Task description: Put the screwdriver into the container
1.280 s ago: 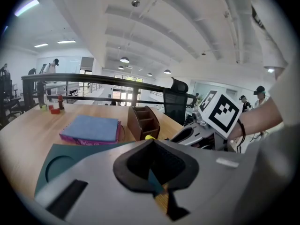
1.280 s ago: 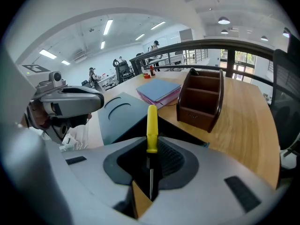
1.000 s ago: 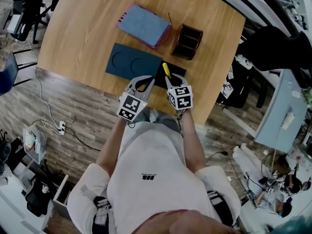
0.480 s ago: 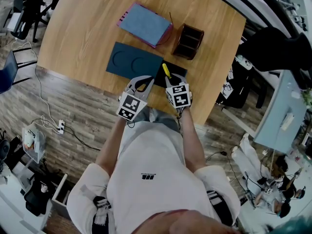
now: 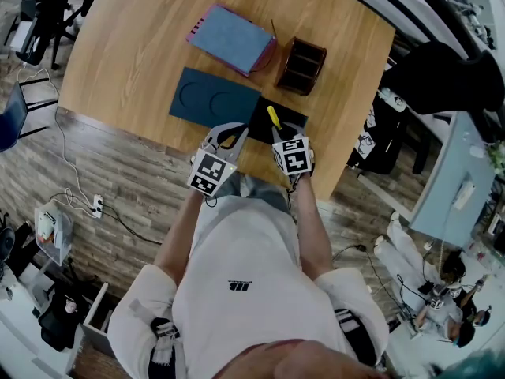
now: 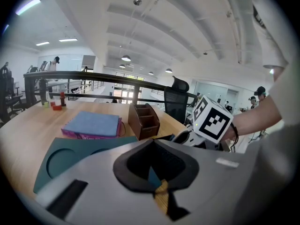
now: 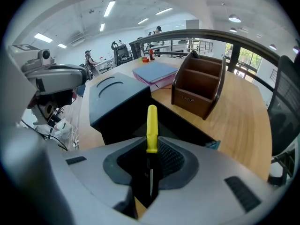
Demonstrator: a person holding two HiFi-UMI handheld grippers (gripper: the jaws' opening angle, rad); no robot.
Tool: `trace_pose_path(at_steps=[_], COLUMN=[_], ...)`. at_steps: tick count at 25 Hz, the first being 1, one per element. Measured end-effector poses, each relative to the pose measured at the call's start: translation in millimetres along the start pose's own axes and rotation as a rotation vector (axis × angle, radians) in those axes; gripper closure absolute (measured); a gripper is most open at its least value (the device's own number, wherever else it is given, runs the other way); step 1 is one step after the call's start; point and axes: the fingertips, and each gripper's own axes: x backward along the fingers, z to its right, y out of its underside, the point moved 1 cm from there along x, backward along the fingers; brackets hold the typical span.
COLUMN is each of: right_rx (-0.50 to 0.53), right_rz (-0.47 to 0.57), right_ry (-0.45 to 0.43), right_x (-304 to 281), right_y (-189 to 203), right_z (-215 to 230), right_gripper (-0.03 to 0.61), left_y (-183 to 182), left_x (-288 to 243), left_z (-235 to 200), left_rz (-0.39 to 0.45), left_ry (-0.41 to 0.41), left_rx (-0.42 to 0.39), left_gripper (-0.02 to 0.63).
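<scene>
My right gripper (image 5: 278,133) (image 7: 151,150) is shut on a screwdriver (image 5: 273,118) (image 7: 152,124). Its yellow handle sticks out ahead of the jaws and its thin metal shaft runs back between the pads. It hangs over a black mat (image 5: 282,116) near the table's front edge. The container, a brown wooden organiser (image 5: 301,66) (image 7: 199,86) (image 6: 144,120), stands upright beyond the mat, apart from the screwdriver. My left gripper (image 5: 233,132) (image 6: 157,175) sits beside the right one at the table edge, jaws together with nothing in them.
A dark teal mat (image 5: 213,99) with two round recesses lies left of the black one. A blue notebook with a pink edge (image 5: 231,39) lies behind it, left of the organiser. The wooden table (image 5: 134,46) ends just under both grippers; chairs and cables stand around it.
The right gripper with the screwdriver has shifted slightly to the right over the black mat. The left gripper has stayed put.
</scene>
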Motion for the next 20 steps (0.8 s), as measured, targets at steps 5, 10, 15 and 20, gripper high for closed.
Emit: trace_pose_path(at_steps=[5,10,15,20], right_rx=[0.011,0.031,0.048,0.058], right_rz=[0.004,-0.009,-0.037,-0.06], right_ry=[-0.011,-0.038,-0.048,-0.039], right_x=[2,-10,-23,-36], right_y=[-6,-13,-16,-15], right_z=[-4,-12,-14,-10], right_gripper=[0.515,0.515,0.514,0.514], left_y=[-1,-1,0,2], left_x=[-1,-2,2,6], left_z=[3,4,-1,-6], left_rz=[0.0,0.0,-0.001,-0.002], left_ry=[0.0,-0.004,-0.019,-0.035], left_rx=[0.001,0.002,0.008,0.015], left_gripper=[0.604,0.604,0.604,0.604])
